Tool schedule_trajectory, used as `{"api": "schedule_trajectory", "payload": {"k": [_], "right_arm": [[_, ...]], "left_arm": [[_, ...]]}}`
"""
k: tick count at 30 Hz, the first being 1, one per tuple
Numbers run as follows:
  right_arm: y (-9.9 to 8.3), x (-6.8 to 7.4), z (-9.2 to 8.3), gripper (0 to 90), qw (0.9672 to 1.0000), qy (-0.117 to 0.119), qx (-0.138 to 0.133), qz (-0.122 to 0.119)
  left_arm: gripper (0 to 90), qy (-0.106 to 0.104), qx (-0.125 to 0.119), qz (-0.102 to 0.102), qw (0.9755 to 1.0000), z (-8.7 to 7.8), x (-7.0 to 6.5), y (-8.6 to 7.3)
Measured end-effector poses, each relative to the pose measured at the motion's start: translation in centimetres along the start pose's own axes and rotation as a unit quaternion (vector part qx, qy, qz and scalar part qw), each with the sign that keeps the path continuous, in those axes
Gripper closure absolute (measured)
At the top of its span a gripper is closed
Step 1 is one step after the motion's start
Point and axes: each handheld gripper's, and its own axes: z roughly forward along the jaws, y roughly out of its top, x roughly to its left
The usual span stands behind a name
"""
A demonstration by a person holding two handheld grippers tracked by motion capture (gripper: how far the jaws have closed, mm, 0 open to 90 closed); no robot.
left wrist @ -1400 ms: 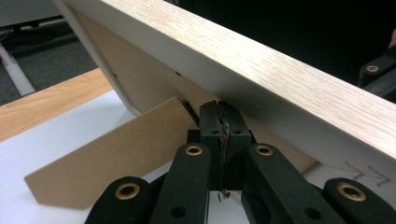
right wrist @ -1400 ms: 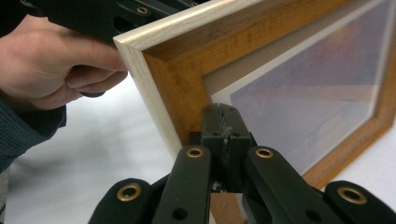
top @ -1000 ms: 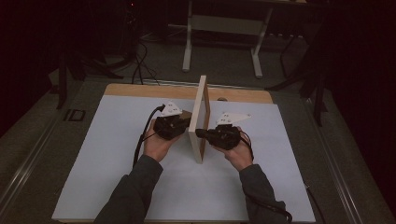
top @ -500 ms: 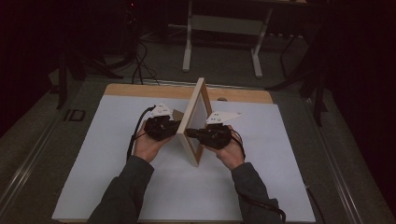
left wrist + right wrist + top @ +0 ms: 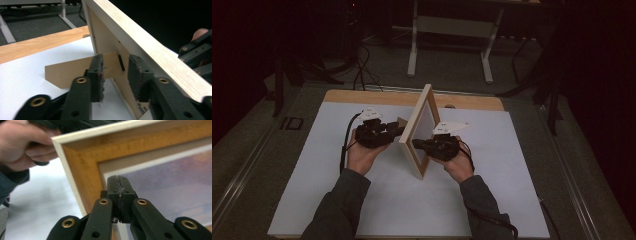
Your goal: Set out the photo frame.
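Note:
A light wooden picture frame stands on its edge on the white sheet, its glass face turned toward the right. A brown easel stand juts from its back. My left gripper is behind the frame. Its jaws have just been opening. In the left gripper view the left gripper stands open and the stand lies just past its pads, which do not press on it. My right gripper is shut, and in its own view the right gripper points its tips at the picture's front beside the frame's border.
The white sheet covers a wooden table. Behind the table stand the white legs of another table, and cables lie on the dark floor. The left hand shows beyond the frame's corner in the right gripper view.
The frame has turned from edge-on, so its face now shows at the right. The left gripper has drawn back to the left and opened its jaws, and the stand now sticks out.

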Motion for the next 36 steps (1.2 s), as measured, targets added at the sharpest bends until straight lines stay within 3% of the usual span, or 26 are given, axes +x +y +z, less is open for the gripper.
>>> {"api": "schedule_trajectory", "payload": {"k": [4,10,17,24,27,36], "right_arm": [[-0.5,-0.5,-0.5,83.6,0.9999,-0.008,0.001,0.006],[-1.1,-1.3,-1.4,77.9,0.9997,-0.015,-0.002,0.017],[-1.6,-1.8,-1.9,73.6,0.9994,-0.021,0.001,0.028],[-1.8,-1.9,-1.9,71.3,0.9992,-0.026,-0.003,0.032],[-1.9,-2.0,-2.0,71.2,0.9992,-0.026,-0.001,0.031],[-2.2,-2.4,-2.3,71.2,0.9989,-0.032,0.0,0.035]], "left_arm": [[50.7,-0.013,-0.024,-0.029,0.9992,-0.6,0.2,0.1],[39.6,-0.012,-0.051,-0.039,0.9979,-1.2,-0.3,0.3],[29.1,-0.014,-0.049,-0.02,0.9985,-1.4,-1.6,0.2],[27.5,-0.019,-0.039,-0.004,0.9991,-0.7,-2.9,-0.2],[28.0,-0.005,-0.029,0.009,0.9995,-0.3,-3.5,-0.5],[31.4,0.023,-0.018,0.015,0.9995,0.4,-4.4,-1.2]]}}
